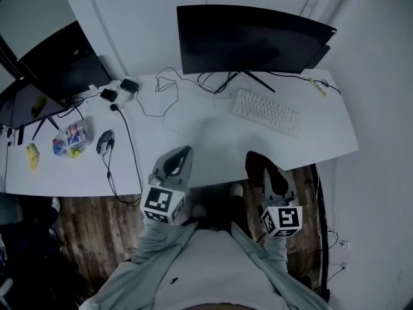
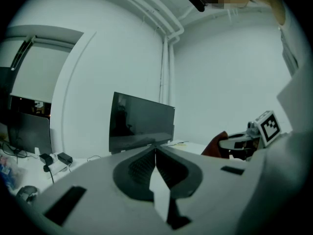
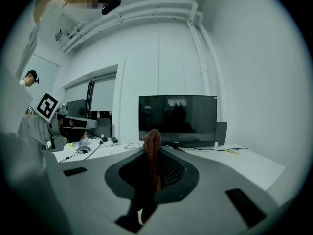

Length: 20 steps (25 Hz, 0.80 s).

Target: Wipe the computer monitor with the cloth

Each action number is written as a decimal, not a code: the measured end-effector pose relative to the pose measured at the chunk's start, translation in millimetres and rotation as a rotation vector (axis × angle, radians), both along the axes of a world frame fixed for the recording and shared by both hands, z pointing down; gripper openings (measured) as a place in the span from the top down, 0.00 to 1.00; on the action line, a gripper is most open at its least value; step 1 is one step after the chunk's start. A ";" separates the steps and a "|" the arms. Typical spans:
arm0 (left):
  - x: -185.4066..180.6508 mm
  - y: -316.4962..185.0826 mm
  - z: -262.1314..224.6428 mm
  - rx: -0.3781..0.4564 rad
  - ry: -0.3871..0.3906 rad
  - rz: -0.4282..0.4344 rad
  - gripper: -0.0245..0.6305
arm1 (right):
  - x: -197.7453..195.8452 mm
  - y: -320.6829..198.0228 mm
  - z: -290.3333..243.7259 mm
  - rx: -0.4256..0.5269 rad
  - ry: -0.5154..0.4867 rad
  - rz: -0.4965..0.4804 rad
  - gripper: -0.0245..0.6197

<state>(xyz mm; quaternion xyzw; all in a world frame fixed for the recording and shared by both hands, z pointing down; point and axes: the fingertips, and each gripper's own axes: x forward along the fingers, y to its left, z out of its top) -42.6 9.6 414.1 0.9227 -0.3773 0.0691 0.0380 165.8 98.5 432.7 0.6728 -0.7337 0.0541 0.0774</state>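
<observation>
Pinching one cloth (image 3: 152,140) — right gripper (image 3: 155,152); left gripper (image 2: 156,152) closed — monitor (image 1: 251,41), second monitor (image 1: 39,89).

The keyboard (image 1: 266,111) lies on the desk (image 1: 322,128) before the monitor (image 1: 248,41) (mouse (image 1: 104,141) far left).

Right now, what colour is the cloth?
The cloth is dark reddish-brown; right gripper view shows it best.

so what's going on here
A person at a white desk holds a tool in each hand. The right tool is shut on a red cloth; the left tool is shut and empty. Both are at the desk's front edge, short of the monitor, so wiping hasn't started.
</observation>
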 end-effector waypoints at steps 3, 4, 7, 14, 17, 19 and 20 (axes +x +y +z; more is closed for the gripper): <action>13.5 -18.9 2.7 0.006 -0.004 -0.023 0.93 | 16.0 -25.9 5.0 0.003 -0.017 -0.020 0.90; 18.4 -26.3 3.2 0.008 -0.006 -0.034 0.93 | 21.3 -36.9 5.4 0.005 -0.018 -0.032 0.90; 38.6 -48.8 -0.5 0.014 -0.006 -0.068 0.93 | 38.8 -73.3 -0.1 0.022 -0.014 -0.081 0.90; 89.3 -100.1 -19.1 0.058 0.005 -0.168 0.93 | 81.5 -157.4 -24.8 0.074 0.013 -0.232 0.90; 103.3 -115.8 -24.3 0.074 0.014 -0.225 0.93 | 95.4 -185.3 -32.4 0.096 0.028 -0.295 0.90; 111.9 -121.9 -23.1 0.079 0.017 -0.263 0.93 | 102.2 -200.1 -34.9 0.107 0.038 -0.340 0.90; 116.3 -123.9 -22.5 0.079 0.019 -0.278 0.93 | 104.7 -206.5 -35.9 0.110 0.043 -0.361 0.90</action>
